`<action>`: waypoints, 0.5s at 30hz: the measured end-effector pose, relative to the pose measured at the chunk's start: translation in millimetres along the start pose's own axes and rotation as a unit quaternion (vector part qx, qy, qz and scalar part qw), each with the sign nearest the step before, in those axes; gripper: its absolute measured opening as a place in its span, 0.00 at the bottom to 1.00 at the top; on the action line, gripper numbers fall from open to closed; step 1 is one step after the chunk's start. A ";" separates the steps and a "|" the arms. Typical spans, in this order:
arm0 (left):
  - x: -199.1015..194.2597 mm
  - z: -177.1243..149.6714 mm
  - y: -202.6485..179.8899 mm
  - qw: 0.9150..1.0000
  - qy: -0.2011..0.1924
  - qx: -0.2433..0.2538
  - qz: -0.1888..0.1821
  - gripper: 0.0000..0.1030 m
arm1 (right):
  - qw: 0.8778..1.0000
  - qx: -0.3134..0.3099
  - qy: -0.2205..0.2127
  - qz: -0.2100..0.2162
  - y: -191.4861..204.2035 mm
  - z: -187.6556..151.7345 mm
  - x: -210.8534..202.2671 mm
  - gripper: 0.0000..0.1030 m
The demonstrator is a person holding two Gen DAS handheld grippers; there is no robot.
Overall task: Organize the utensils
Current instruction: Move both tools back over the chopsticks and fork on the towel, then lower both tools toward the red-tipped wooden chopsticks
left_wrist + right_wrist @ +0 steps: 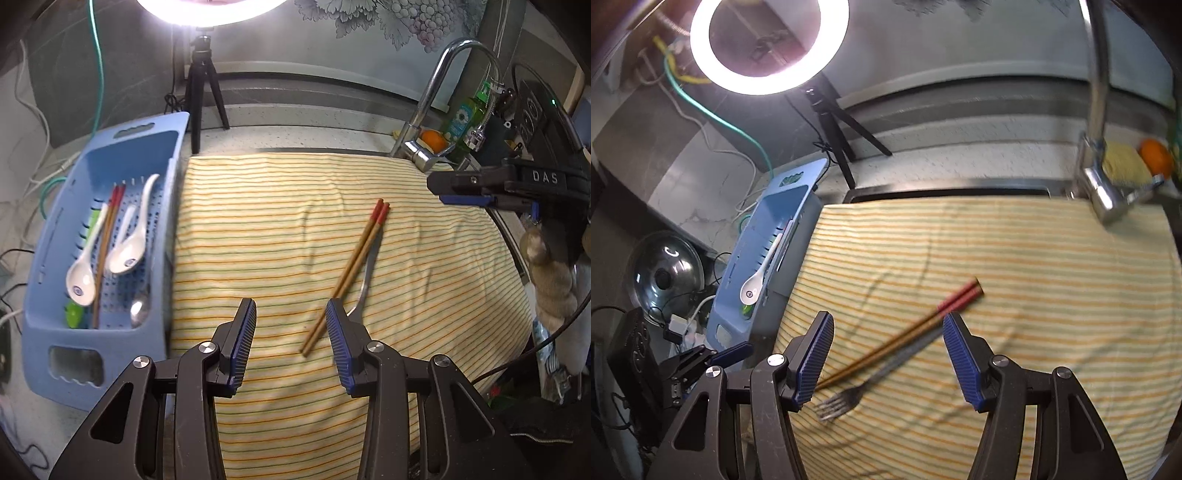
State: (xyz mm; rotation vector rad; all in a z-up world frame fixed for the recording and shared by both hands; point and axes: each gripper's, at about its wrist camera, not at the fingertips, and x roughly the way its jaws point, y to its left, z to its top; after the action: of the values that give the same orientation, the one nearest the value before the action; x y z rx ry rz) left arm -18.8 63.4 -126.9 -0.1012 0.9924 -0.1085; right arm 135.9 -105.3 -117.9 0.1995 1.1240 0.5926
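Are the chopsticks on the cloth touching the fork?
Touching. In the left wrist view the chopsticks lie slanted across the fork, covering its handle; the right wrist view shows them side by side with no gap.

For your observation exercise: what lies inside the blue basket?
The blue basket holds two white spoons, red-tipped chopsticks, a metal spoon and something green, mostly covered by the spoons.

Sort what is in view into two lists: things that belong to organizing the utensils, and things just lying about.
Belongs to the job:
- chopsticks on the striped cloth
- fork beside them
- blue basket, already holding two white spoons, another chopstick pair and a metal spoon
- left tool and right tool, both open

Lying about:
- ring light on its tripod
- faucet
- orange
- pot lid
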 end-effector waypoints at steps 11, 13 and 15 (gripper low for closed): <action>33.0 6.7 -18.4 0.999 0.029 0.035 -0.013 0.37 | 0.993 0.108 0.036 0.043 -38.2 -30.7 19.6 0.45; 39.7 8.2 -21.1 0.998 0.037 0.048 -0.014 0.37 | 0.992 0.113 0.045 0.047 -38.2 -31.2 24.9 0.41; 46.2 11.8 -24.7 0.997 0.045 0.063 -0.019 0.37 | 0.991 0.116 0.051 0.046 -37.5 -31.5 30.5 0.38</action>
State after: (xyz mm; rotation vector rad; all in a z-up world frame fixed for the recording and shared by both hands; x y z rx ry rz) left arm 15.1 33.1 -155.4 0.0008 1.0716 -0.2124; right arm 129.9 -124.3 -172.1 0.4269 1.2886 0.5578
